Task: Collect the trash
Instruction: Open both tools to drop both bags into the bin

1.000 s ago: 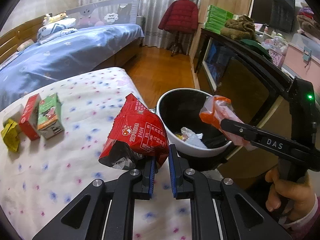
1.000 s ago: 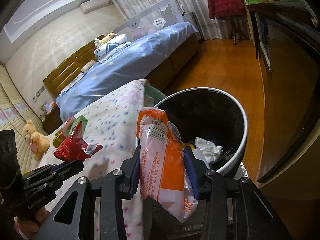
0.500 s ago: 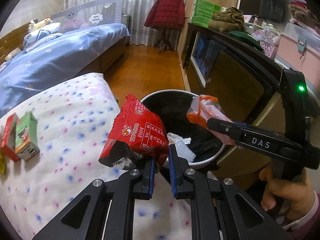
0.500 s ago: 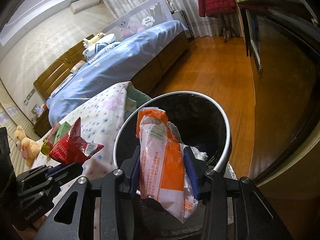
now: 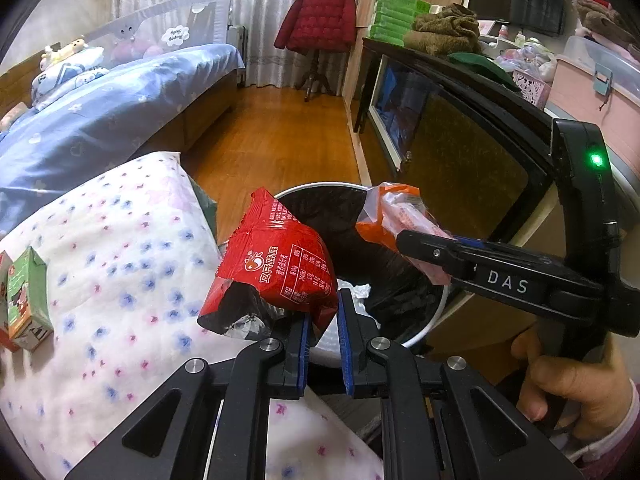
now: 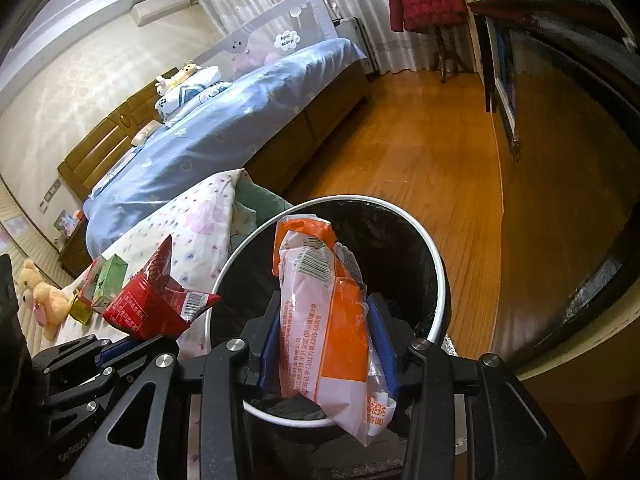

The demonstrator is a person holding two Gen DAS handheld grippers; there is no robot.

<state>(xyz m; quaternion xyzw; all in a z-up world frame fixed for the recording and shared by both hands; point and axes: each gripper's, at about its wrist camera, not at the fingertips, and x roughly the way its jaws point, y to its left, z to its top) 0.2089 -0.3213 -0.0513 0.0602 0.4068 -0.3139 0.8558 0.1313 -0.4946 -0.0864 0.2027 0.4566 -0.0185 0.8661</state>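
Note:
My left gripper [image 5: 322,316] is shut on a red snack bag [image 5: 276,268], held at the near left rim of the round trash bin [image 5: 434,320]. The bin has a white rim and a black liner, with white crumpled paper [image 5: 358,294] inside. My right gripper [image 6: 326,320] is shut on an orange and white wrapper [image 6: 324,304] and holds it right above the bin's opening [image 6: 438,276]. In the right wrist view the red bag [image 6: 152,304] and left gripper [image 6: 120,350] sit left of the bin. In the left wrist view the right gripper [image 5: 404,240] reaches in with the orange wrapper [image 5: 390,210].
A table with a flowered cloth [image 5: 120,248] lies left of the bin, with a green carton [image 5: 28,296] and other small packs [image 6: 86,300] on it. A blue bed [image 5: 100,112] stands behind. A dark cabinet [image 5: 460,152] runs along the right. Wooden floor [image 5: 276,136] lies beyond.
Both grippers have moved toward the bin with their wrappers. The orange wrapper is now over the opening and the red bag has reached the bin's rim.

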